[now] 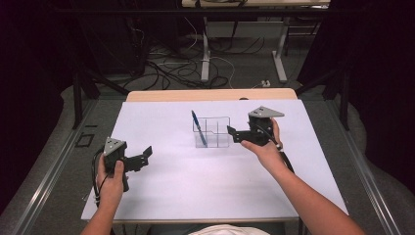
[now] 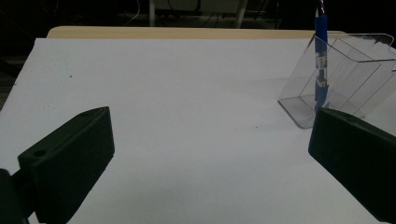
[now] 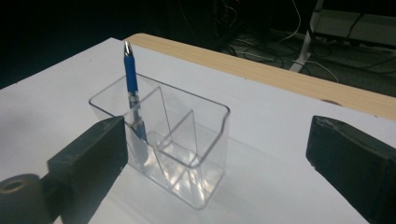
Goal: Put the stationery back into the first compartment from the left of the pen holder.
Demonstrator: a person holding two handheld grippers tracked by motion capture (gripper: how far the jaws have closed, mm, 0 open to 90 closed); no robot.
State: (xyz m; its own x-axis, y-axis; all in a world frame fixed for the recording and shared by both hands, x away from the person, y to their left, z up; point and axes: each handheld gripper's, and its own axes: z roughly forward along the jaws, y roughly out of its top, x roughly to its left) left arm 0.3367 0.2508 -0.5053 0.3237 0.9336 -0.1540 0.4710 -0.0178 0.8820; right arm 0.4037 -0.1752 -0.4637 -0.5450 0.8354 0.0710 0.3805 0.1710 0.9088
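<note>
- Blue pen (image 1: 197,126): standing tilted in the left-hand compartment of a clear plastic organiser (image 1: 214,132), tip end up, leaning against the wall; the other compartments hold nothing.
- Organiser: near the middle of the table, toward the far edge, upright on the white sheet (image 1: 166,176).
- Right gripper (image 1: 234,134): just beside the organiser's right wall, jaws spread wide, nothing between them; in the right gripper view the pen (image 3: 132,88) and organiser (image 3: 187,140) lie ahead, apart from the pads.
- Left gripper (image 1: 145,155): near the table's left front, well apart from the organiser, jaws wide open, empty.
- Risk, judged: light, clear organiser likely to slide or tip if a jaw nudges its wall; leaning pen could then roll out.
- Risk, judged: transparent walls hard to read, so a jaw may strike the rim.
- Surface: smooth white sheet over a pale wooden tabletop (image 1: 210,94), little friction expected.
- Room: dark, grey carpeted floor, tangled cables (image 1: 166,68) and white desk legs (image 1: 280,56) beyond the table.
</note>
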